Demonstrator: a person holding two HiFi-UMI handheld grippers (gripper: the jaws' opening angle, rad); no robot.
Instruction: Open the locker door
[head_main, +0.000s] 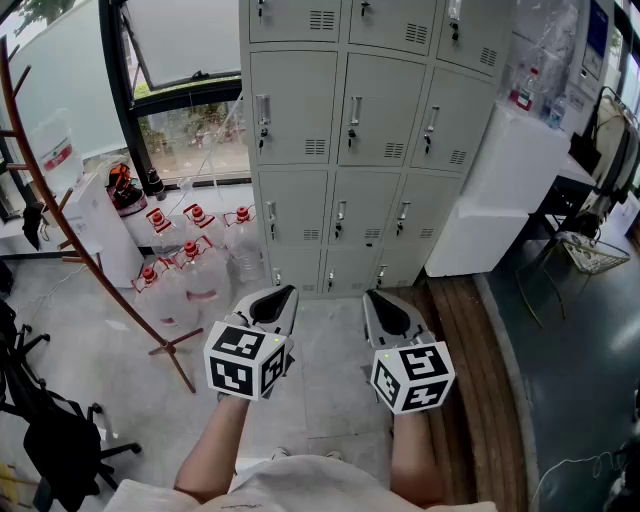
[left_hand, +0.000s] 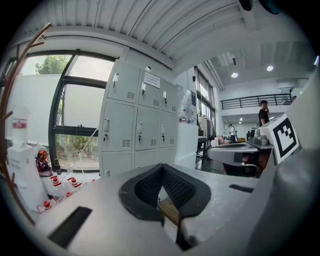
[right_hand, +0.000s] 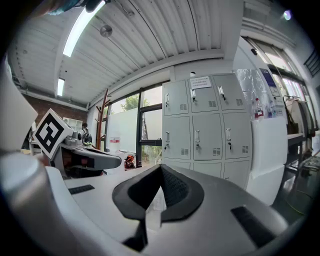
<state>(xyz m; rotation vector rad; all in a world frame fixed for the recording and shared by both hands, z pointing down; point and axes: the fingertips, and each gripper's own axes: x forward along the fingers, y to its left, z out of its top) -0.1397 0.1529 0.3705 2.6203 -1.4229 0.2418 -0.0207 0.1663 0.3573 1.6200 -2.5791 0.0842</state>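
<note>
A bank of grey metal lockers (head_main: 350, 130) stands against the far wall, every door closed, each with a small handle and a vent. It also fills the middle of the left gripper view as lockers (left_hand: 137, 127) and of the right gripper view as lockers (right_hand: 197, 135). My left gripper (head_main: 285, 293) and right gripper (head_main: 372, 297) hang side by side well short of the lockers, pointing at the bottom row. Both are shut with nothing between the jaws: left gripper (left_hand: 161, 167), right gripper (right_hand: 160, 167). Neither touches a door or a handle.
Several large water bottles with red caps (head_main: 190, 262) stand on the floor left of the lockers, below a window (head_main: 190, 120). A wooden coat stand (head_main: 90, 260) leans at the left. A white cabinet (head_main: 500, 200) flanks the lockers' right side. A person (left_hand: 263, 111) stands far off.
</note>
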